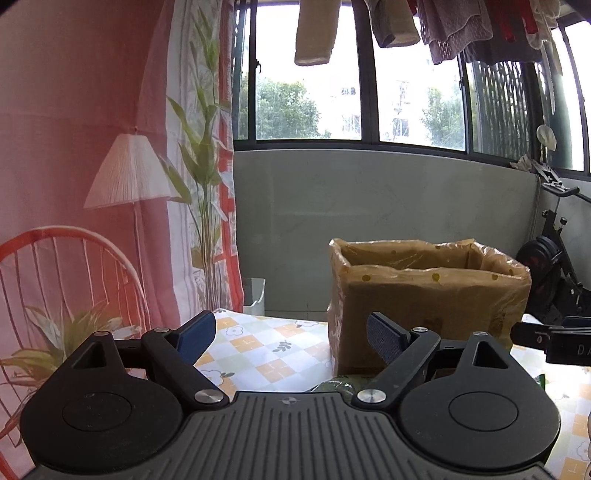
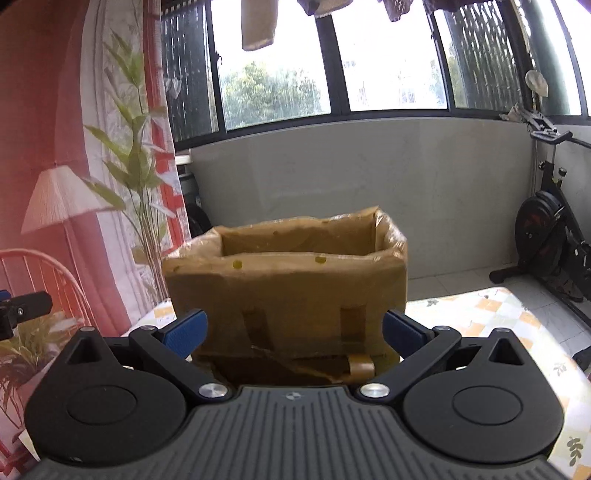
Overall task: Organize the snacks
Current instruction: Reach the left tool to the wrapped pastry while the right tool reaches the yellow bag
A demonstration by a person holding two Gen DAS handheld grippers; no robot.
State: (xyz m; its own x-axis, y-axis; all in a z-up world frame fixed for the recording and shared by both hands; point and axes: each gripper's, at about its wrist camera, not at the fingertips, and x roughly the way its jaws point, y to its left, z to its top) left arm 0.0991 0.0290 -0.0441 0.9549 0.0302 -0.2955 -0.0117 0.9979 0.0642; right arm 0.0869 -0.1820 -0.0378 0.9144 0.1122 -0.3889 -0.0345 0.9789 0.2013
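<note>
A cardboard box (image 1: 424, 302) wrapped in yellowish plastic stands open-topped on a table with a checked floral cloth (image 1: 266, 354). My left gripper (image 1: 291, 338) is open just left of the box's near corner, with nothing between its blue pads. The edge of a green packet (image 1: 332, 386) peeks over the gripper's body. In the right wrist view the same box (image 2: 288, 295) fills the middle, and my right gripper (image 2: 294, 334) stands open in front of it, its pads apart from the box's lower sides. Each gripper's tip shows at the edge of the other's view.
A printed curtain (image 1: 92, 166) showing a lamp, chair and plant hangs on the left. A white bin (image 1: 254, 295) sits on the floor behind the table. An exercise bike (image 2: 550, 229) stands at the right. Laundry (image 1: 461, 26) hangs above the windows.
</note>
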